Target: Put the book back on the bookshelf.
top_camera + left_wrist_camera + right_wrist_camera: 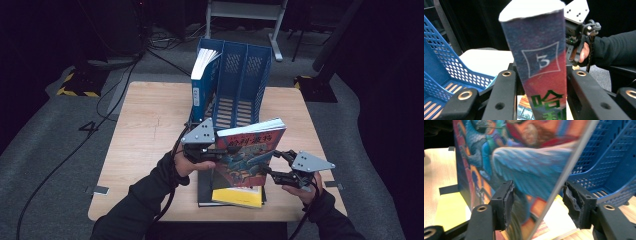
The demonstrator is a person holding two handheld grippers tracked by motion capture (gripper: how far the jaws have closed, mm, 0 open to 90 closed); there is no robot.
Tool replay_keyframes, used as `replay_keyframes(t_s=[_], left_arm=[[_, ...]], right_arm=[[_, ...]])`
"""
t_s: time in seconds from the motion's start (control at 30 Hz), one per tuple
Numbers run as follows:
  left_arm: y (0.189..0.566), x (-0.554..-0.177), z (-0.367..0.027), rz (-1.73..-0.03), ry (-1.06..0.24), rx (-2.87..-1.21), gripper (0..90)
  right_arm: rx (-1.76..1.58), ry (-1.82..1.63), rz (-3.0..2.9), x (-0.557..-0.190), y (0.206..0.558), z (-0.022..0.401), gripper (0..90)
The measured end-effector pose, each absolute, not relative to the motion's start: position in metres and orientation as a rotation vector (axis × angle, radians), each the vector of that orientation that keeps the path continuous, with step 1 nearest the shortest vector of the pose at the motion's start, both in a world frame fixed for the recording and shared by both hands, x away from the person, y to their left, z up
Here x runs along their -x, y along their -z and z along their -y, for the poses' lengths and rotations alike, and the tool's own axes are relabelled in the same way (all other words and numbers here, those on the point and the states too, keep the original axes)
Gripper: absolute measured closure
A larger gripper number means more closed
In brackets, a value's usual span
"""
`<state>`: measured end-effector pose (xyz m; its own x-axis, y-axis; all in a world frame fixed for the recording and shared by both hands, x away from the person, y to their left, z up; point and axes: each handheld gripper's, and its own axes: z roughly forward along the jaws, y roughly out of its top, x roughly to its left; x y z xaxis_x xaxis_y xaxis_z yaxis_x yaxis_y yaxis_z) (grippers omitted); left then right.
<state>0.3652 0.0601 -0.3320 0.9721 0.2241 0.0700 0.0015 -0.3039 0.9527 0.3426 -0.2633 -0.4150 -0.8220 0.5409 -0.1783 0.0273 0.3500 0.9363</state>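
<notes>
Colourful illustrated book [250, 155] stands upright, tilted, spine left with a "3", pages up. Left gripper [212, 156] clamps spine; right gripper [274, 162] jaws loose around far edge.

The lower part of the illustrated book [537, 62] is cut off by the bottom edge in the left gripper view, its cover [524, 165] is blurred in the right gripper view, and the books stacked beneath it [239, 196] are largely hidden in the high view.

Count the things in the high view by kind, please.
Books: 4 (blue book, held book, yellow book, dark book beneath it)
Racks: 1 (file rack)
Grippers: 2 (left gripper, right gripper)
Total: 7
</notes>
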Motion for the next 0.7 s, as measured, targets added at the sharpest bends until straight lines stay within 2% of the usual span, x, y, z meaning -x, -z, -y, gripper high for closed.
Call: replay_keyframes(t_s=[0.17,0.3,0.57,0.7], left_arm=[[0.331,-0.369,-0.057,-0.179,-0.202,-1.849,66.2],[0.329,-0.371,-0.050,-0.208,-0.197,-1.838,65.7],[0.329,-0.371,-0.049,-0.254,-0.200,-1.823,70.8],[0.329,-0.371,-0.046,-0.293,-0.185,-1.816,72.4]], right_arm=[[-0.522,-1.508,-2.146,-0.343,0.414,0.267,52.2],[-0.501,-1.492,-2.141,-0.341,0.413,0.266,52.2],[-0.488,-1.490,-2.146,-0.341,0.412,0.267,52.3],[-0.483,-1.464,-2.157,-0.341,0.412,0.265,45.2]])
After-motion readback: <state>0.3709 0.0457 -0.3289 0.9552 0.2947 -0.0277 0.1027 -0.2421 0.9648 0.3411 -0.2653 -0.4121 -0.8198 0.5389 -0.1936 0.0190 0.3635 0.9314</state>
